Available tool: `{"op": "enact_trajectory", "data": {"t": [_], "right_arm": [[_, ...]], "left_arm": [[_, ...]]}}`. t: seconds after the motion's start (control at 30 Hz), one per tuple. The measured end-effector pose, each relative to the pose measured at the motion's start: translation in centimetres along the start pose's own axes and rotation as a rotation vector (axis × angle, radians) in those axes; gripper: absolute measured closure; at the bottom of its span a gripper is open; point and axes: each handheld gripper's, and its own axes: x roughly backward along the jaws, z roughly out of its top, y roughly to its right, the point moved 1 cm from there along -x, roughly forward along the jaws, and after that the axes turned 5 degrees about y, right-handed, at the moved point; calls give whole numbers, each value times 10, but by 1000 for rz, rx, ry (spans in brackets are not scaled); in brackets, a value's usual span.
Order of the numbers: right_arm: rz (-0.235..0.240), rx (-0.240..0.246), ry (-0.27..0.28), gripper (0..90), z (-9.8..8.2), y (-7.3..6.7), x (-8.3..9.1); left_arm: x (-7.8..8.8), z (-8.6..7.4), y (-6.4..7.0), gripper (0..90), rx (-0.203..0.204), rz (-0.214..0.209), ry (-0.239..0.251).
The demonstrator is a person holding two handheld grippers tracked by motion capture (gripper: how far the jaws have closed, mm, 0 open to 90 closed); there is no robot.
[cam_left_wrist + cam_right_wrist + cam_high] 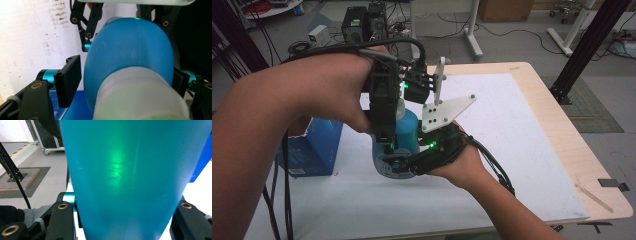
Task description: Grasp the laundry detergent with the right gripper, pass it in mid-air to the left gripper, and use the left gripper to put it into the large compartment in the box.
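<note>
Bottle (408, 131), blue, one, with a white cap (140, 97); it stood upright on the white mat (517, 150) near the table's middle, held from two sides. Grippers, two. Right gripper (404, 167) came in low from the person's right hand (464, 167); its jaws were clamped on the bottle's lower body, one on either flank in the right gripper view, where the bottle (125, 177) stood between them. Left gripper (384, 137) reached down from above over the bottle's top; in the left gripper view its near jaw pad stood just clear of the blue shoulder (130, 50) while the far pad sat against it, so the bottle was between the jaws but not squeezed by both.

Box (312, 147), blue, one, stood on the mat just beside the bottle on the person's left. Grey three-cornered plate (447, 112), one, sat atop the right gripper.

Table (557, 125), one, light wood, mostly covered by the white mat. Room beyond: grey floor (522, 45), loose black cables, white table legs (472, 30), black equipment boxes (364, 22), one dark frame post (587, 45).
</note>
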Motion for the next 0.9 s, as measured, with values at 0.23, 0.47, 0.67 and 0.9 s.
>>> {"op": "enact_trajectory", "data": {"t": [0.23,0.47,0.67,0.9], "right_arm": [[0,-5,-1,454,0,2,0],[4,-8,-2,454,-1,2,-1],[6,-14,3,455,0,2,-1],[21,-19,2,449,0,2,-2]], "left_arm": [[-1,0,0,311,3,-14,-10],[-2,2,1,366,-4,-9,-23],[0,1,1,371,-6,-3,-14],[0,0,1,377,-2,-5,-17]]}}
